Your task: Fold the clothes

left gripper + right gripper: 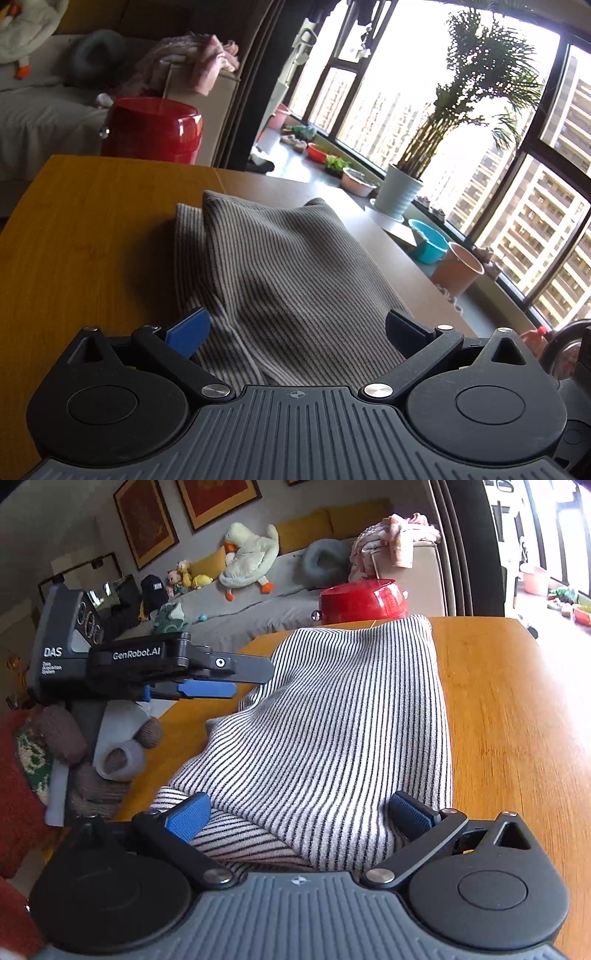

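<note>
Both the left hand-held gripper (297, 328) and right hand-held gripper (299, 812) hover wide open, empty, over the striped garment (332, 720).

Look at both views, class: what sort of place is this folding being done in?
Most likely a living room in a high-rise flat: a sofa with a plush goose, framed pictures on the wall, and apartment towers outside the window behind a potted palm.

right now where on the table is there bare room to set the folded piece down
Bare wood lies beside the striped garment toward the window, out to the table edge, and past its other side. The near edge is crowded: both tools straddle the cloth there.
</note>
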Demonstrator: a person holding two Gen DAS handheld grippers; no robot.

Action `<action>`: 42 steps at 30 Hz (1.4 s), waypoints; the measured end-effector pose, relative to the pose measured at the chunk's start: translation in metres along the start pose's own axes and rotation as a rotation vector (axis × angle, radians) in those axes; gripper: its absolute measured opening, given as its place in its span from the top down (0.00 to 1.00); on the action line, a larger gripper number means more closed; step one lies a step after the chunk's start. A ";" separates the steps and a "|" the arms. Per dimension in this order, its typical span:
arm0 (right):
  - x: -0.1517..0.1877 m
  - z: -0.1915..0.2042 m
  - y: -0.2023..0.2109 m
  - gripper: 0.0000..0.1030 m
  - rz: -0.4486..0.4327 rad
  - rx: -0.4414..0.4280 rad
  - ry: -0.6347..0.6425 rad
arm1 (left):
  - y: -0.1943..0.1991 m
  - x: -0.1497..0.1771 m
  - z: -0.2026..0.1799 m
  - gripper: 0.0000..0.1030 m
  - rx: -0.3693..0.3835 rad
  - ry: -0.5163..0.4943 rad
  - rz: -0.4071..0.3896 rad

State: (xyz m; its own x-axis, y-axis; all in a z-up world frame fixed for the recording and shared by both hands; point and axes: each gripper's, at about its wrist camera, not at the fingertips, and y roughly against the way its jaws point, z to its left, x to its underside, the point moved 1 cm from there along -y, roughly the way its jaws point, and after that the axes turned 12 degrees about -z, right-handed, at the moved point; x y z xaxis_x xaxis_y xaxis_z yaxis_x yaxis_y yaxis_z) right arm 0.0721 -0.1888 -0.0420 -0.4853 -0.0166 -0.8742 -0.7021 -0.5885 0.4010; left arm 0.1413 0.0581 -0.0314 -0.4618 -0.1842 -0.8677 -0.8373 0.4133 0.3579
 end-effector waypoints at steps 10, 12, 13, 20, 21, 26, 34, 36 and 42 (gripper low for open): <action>0.003 0.019 -0.003 0.00 0.028 0.091 0.091 | 0.018 0.007 -0.020 0.00 -0.056 -0.080 -0.014; 0.003 0.019 -0.002 0.00 0.028 0.097 0.091 | 0.020 0.008 -0.025 0.00 -0.038 -0.087 -0.012; 0.004 0.020 -0.001 0.00 0.028 0.101 0.092 | 0.021 0.010 -0.027 0.00 -0.024 -0.087 -0.011; 0.007 0.022 0.002 0.00 0.015 0.113 0.095 | 0.011 0.023 -0.035 0.00 0.014 -0.086 0.041; 0.007 0.022 0.003 0.00 0.010 0.111 0.097 | 0.008 0.027 -0.035 0.00 0.005 -0.091 0.055; 0.003 0.014 0.018 0.00 0.014 0.058 0.117 | 0.001 0.038 -0.035 0.00 -0.025 -0.121 0.090; -0.027 -0.018 0.043 0.00 -0.071 0.241 0.133 | 0.003 0.039 -0.034 0.00 -0.023 -0.125 0.093; -0.021 -0.022 0.031 0.00 0.008 0.316 0.200 | 0.003 0.038 -0.033 0.00 -0.020 -0.122 0.093; -0.002 -0.023 0.023 0.00 0.028 0.345 0.205 | 0.002 0.038 -0.030 0.00 -0.014 -0.111 0.088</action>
State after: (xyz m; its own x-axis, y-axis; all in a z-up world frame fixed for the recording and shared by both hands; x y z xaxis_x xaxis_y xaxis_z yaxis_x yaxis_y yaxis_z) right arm 0.0690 -0.2206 -0.0376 -0.4169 -0.2106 -0.8842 -0.8407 -0.2805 0.4631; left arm 0.1128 0.0250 -0.0536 -0.4991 -0.0475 -0.8652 -0.7991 0.4113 0.4384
